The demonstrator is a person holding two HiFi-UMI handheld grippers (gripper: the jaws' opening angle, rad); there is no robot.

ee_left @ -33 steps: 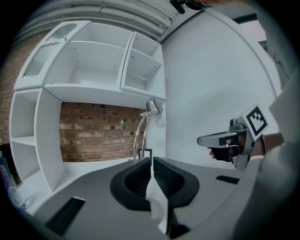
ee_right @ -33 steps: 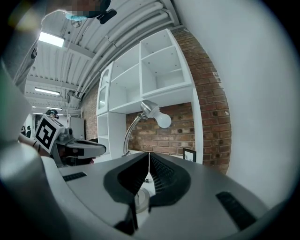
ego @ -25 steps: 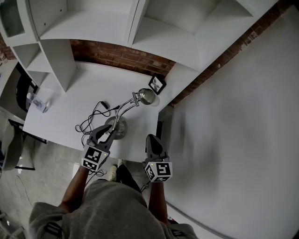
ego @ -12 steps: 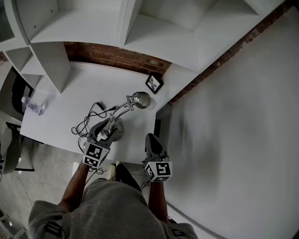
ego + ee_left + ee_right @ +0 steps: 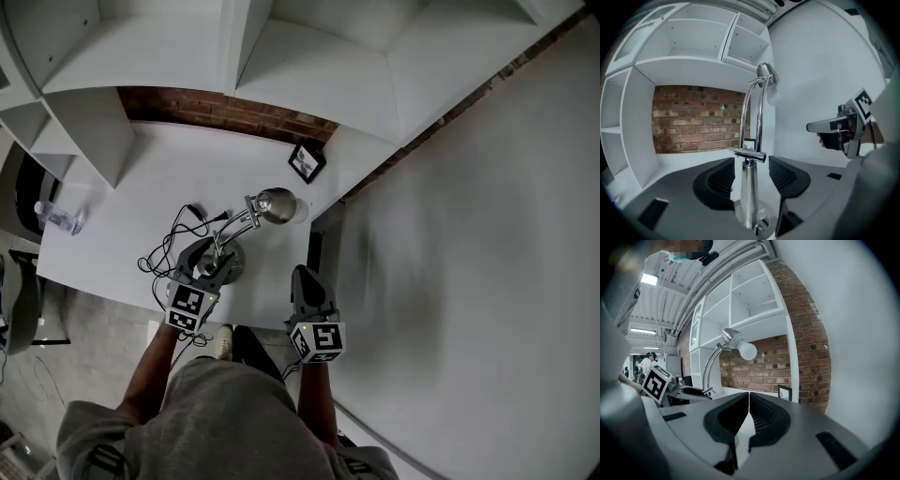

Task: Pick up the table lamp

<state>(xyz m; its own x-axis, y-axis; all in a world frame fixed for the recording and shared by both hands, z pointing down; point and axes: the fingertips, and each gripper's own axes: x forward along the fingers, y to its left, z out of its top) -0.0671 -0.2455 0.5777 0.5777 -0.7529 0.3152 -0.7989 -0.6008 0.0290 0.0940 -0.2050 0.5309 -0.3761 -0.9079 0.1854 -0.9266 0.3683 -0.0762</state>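
Table lamp (image 5: 225,246) stands on the white desk (image 5: 122,187) near its front edge, with its cord (image 5: 161,255) looped to the left of the base. The left gripper (image 5: 208,266) sits low at the base, its jaws opening. Its pads are on either side of the chrome stem and clear of it, likely to take the lamp low, near its weight. Further right, the right gripper (image 5: 307,279) hangs at the desk's edge, jaws together on nothing, apparently kept out of the way.

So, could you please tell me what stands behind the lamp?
A small picture frame and the brick wall. From the left gripper view, the lamp stem covers part of the frame.
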